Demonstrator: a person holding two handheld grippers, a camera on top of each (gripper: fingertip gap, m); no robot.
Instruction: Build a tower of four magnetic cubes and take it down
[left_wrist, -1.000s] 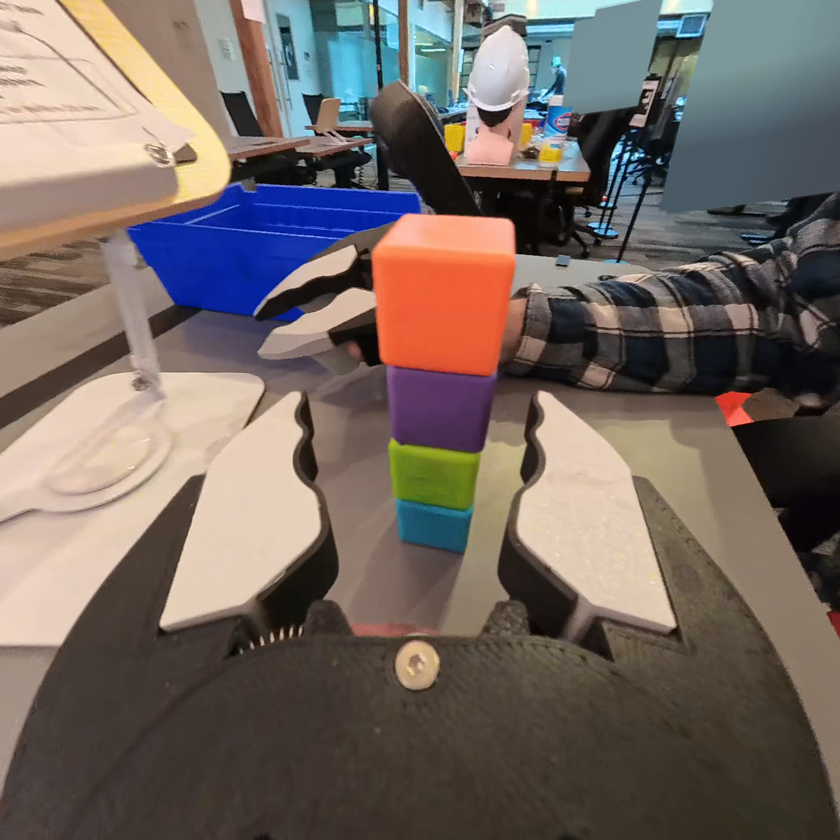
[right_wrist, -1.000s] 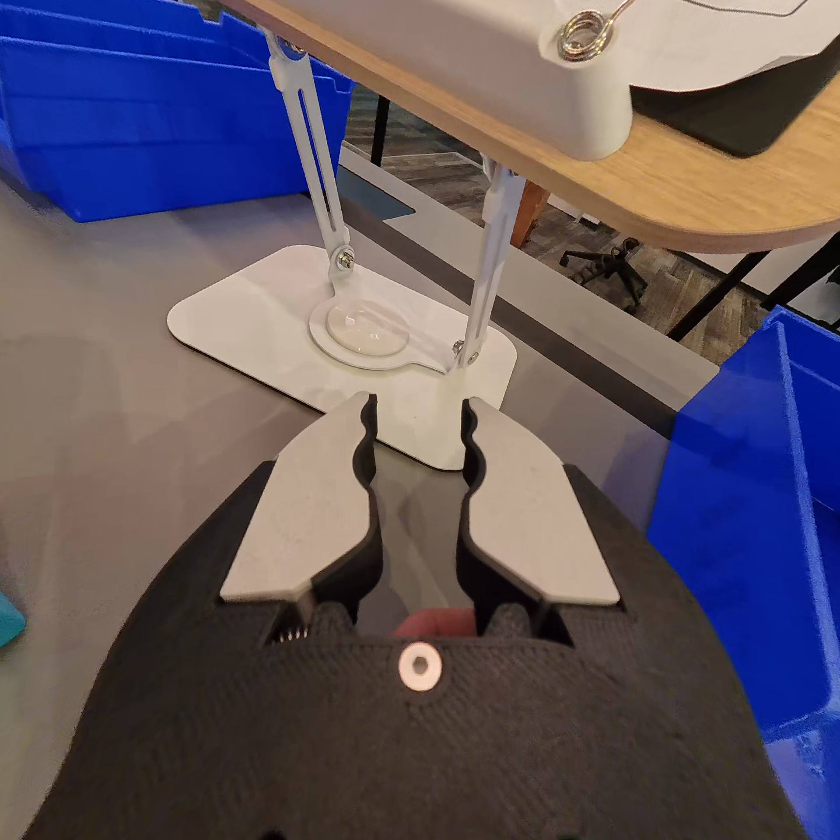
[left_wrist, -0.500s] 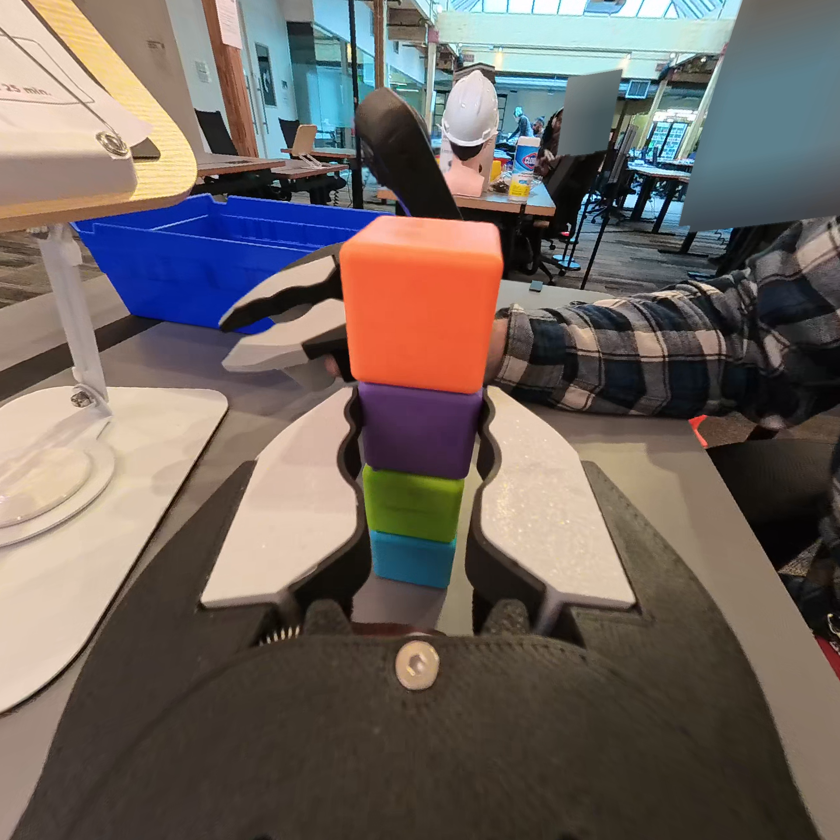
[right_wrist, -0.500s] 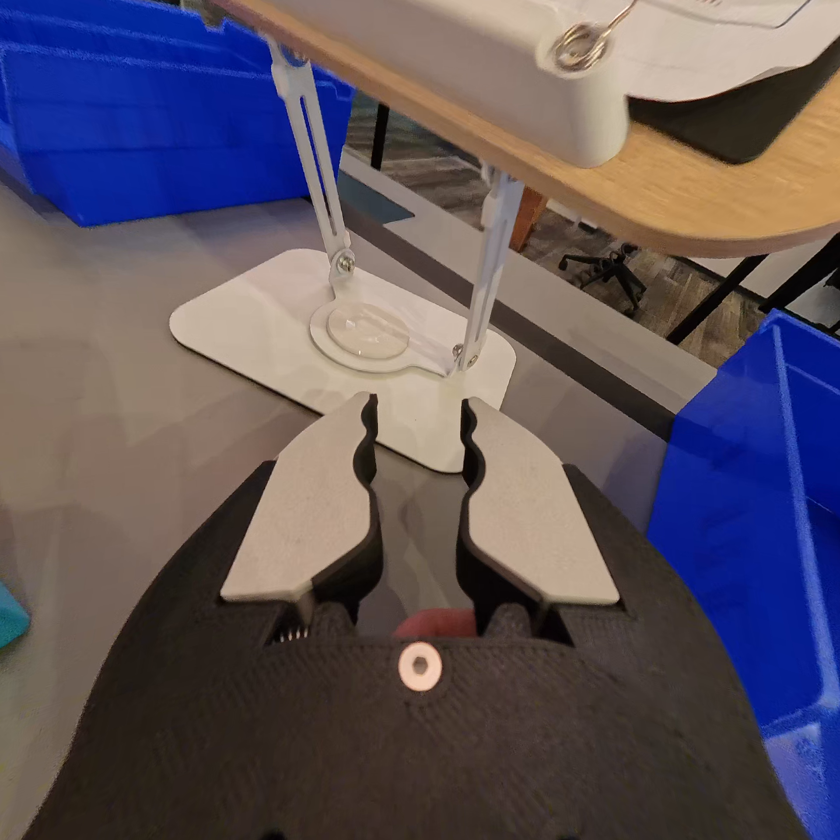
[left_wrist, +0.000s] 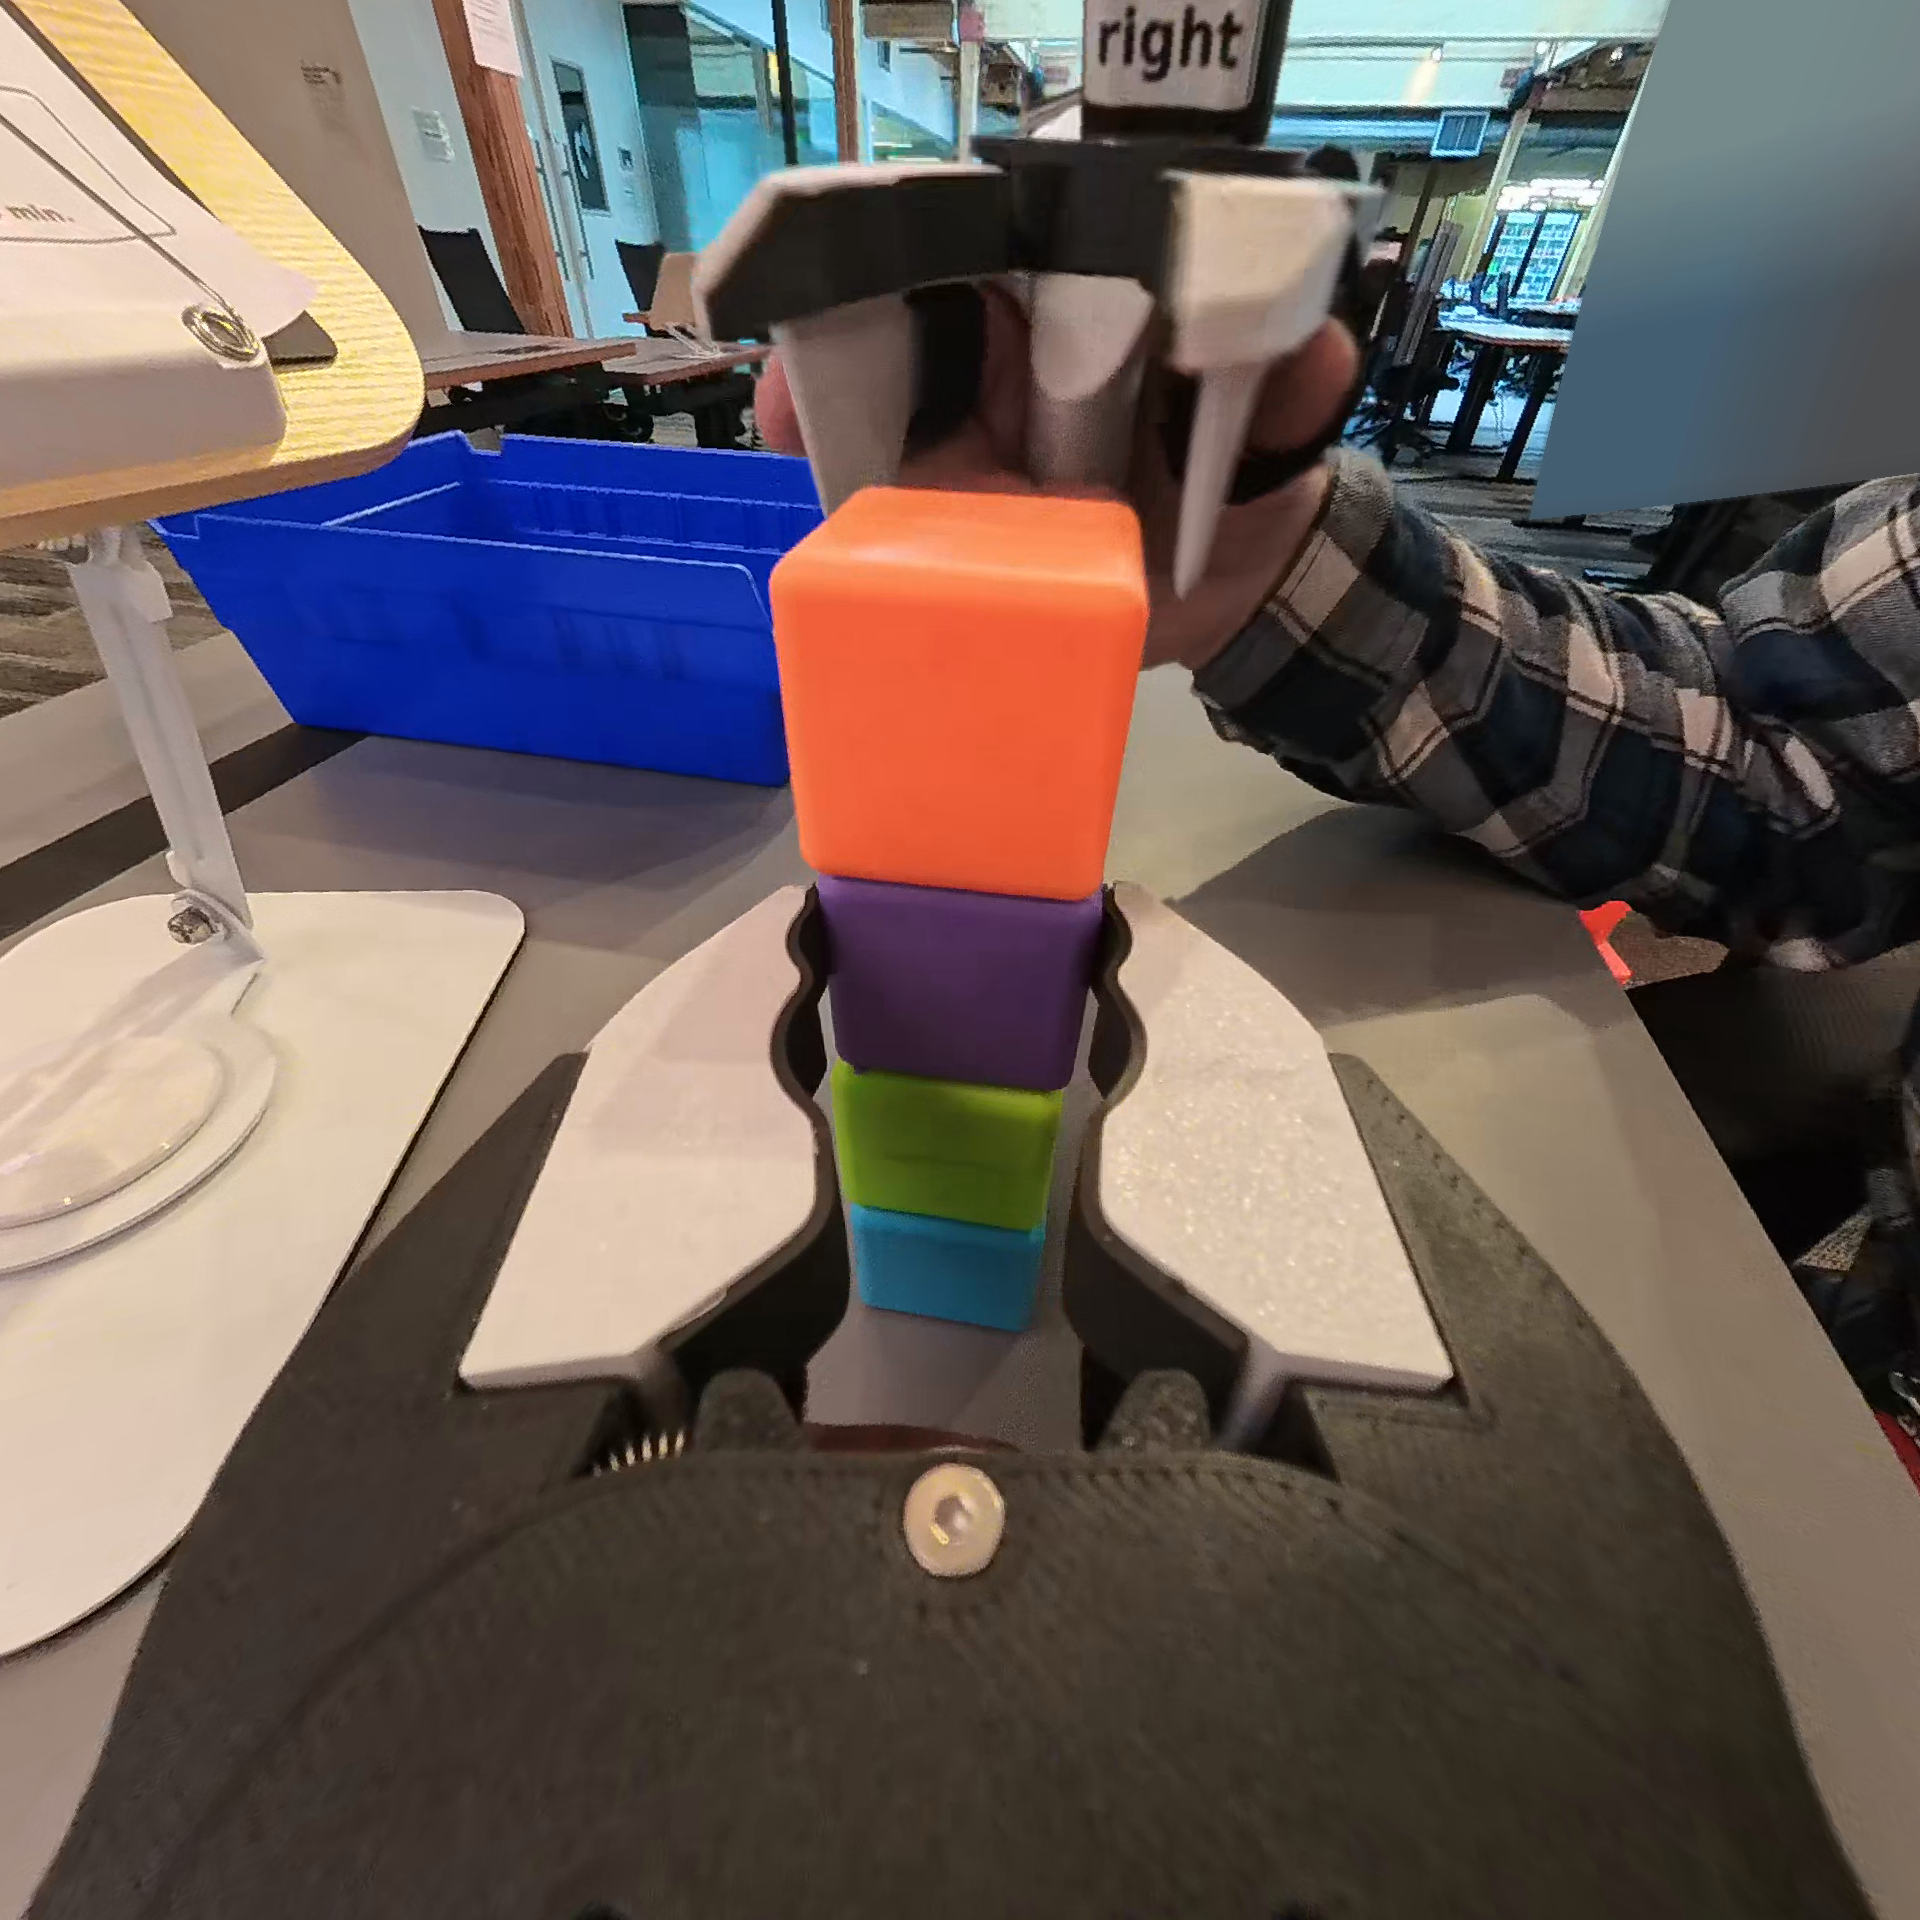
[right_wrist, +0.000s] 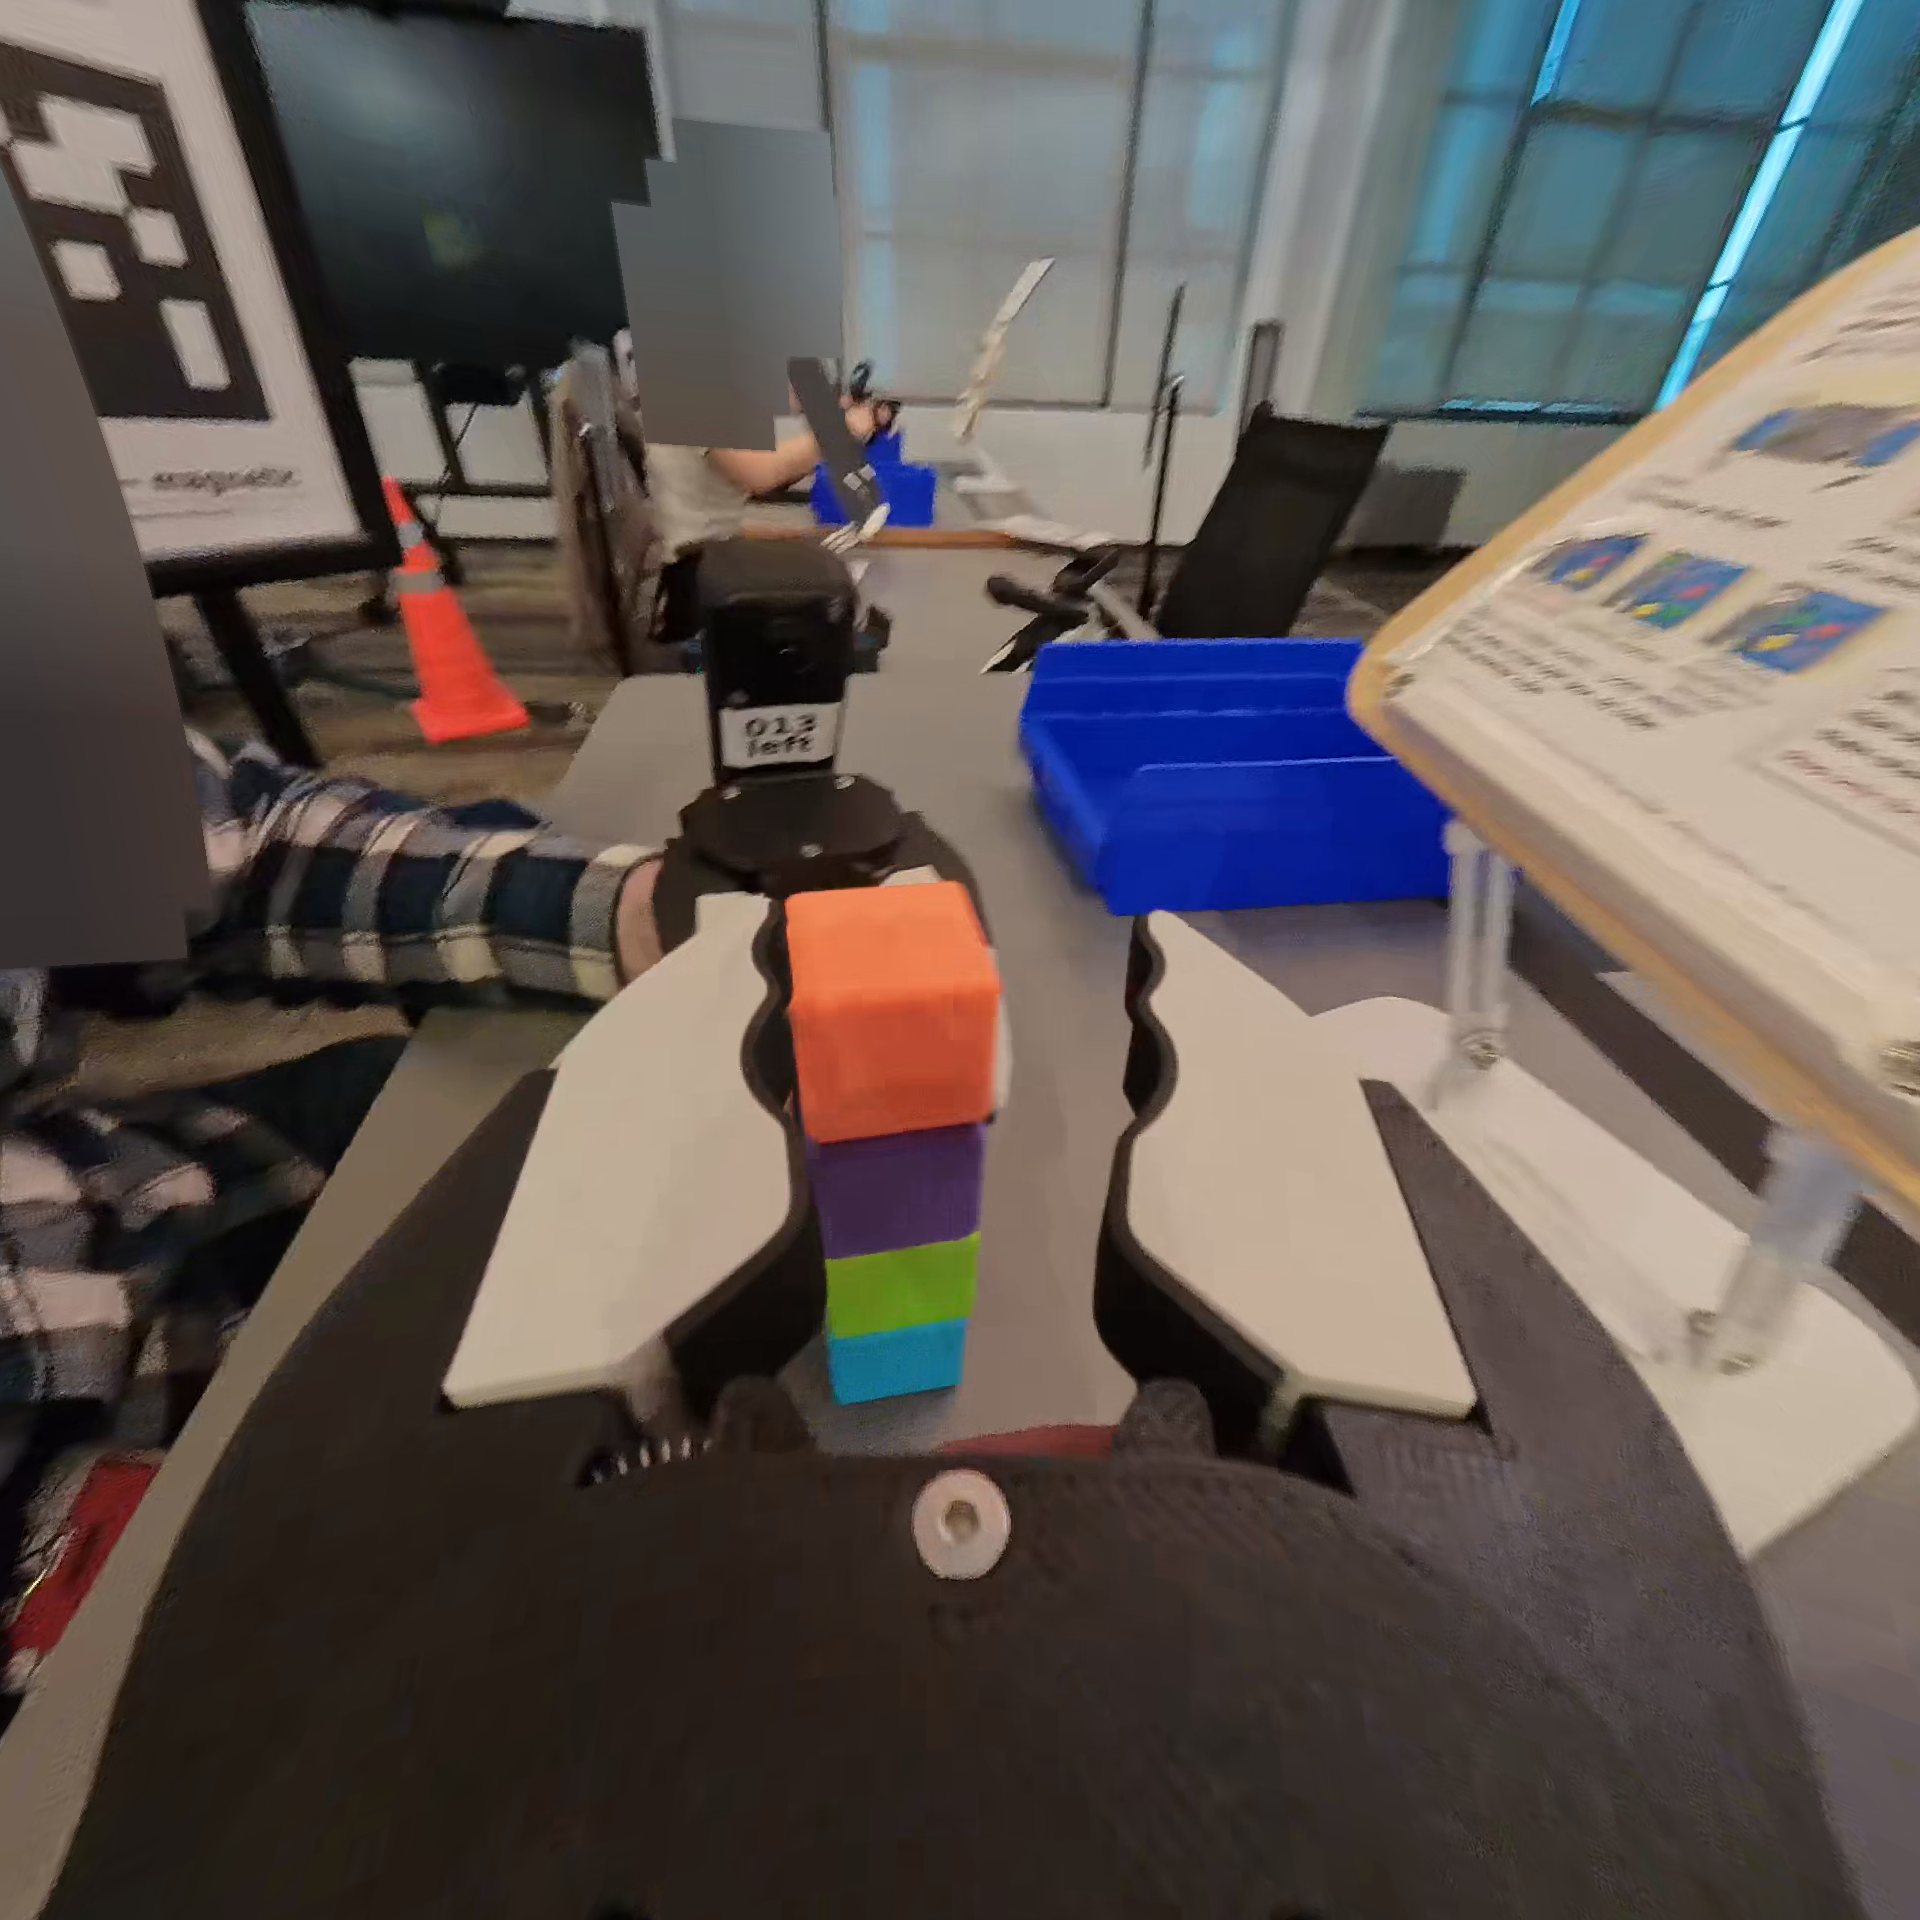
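A four-cube tower stands on the grey table (left_wrist: 1455, 1091): orange cube (left_wrist: 956, 691) on top, then purple cube (left_wrist: 956, 982), green cube (left_wrist: 945, 1143) and blue cube (left_wrist: 945, 1278) at the bottom. My left gripper (left_wrist: 958, 912) is shut on the purple cube from the near side. My right gripper (left_wrist: 966, 426) hangs open just above the orange cube, pointing down. In the right wrist view my right gripper (right_wrist: 954, 930) is open with the orange cube (right_wrist: 888, 1013) between its fingers, close to the left one. The left gripper's black body (right_wrist: 790, 831) shows behind the tower.
A blue bin (left_wrist: 499, 623) sits at the back of the table. A white stand base (left_wrist: 260, 1091) carries a wooden board with papers (left_wrist: 156, 312) overhanging on the left. A plaid sleeve (left_wrist: 1558, 707) reaches in from the right. An orange cone (right_wrist: 447, 644) stands on the floor. There is about 8 cm between the tips of the two grippers.
My left gripper moved in and shut on the purple cube. My right gripper swung from facing the stand to above the tower and opened wider around the orange cube.
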